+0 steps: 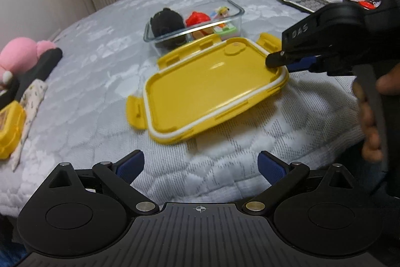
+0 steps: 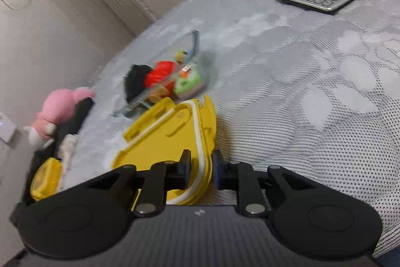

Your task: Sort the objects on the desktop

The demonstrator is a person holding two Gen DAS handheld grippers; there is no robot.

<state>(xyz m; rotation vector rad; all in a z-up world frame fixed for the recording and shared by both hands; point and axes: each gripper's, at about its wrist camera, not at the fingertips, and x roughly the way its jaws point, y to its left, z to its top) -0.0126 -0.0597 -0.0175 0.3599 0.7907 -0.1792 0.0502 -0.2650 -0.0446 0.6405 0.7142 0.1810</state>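
Right tongs (image 2: 201,168) pinching the white-edged rim at one corner of the yellow lid (image 1: 212,81), tilted on the grey quilted cover (image 1: 100,116) just in front of the glass container (image 1: 192,24) holding small toys. Left tongs (image 1: 200,167) spread wide, nothing between, hovering near the lid's close edge.

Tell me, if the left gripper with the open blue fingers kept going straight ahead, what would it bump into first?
Probably the yellow lid. The left gripper is open with nothing between its fingers, and the lid lies straight ahead on the white quilted cover, one corner already clamped by the right gripper. Depth is hard to judge.
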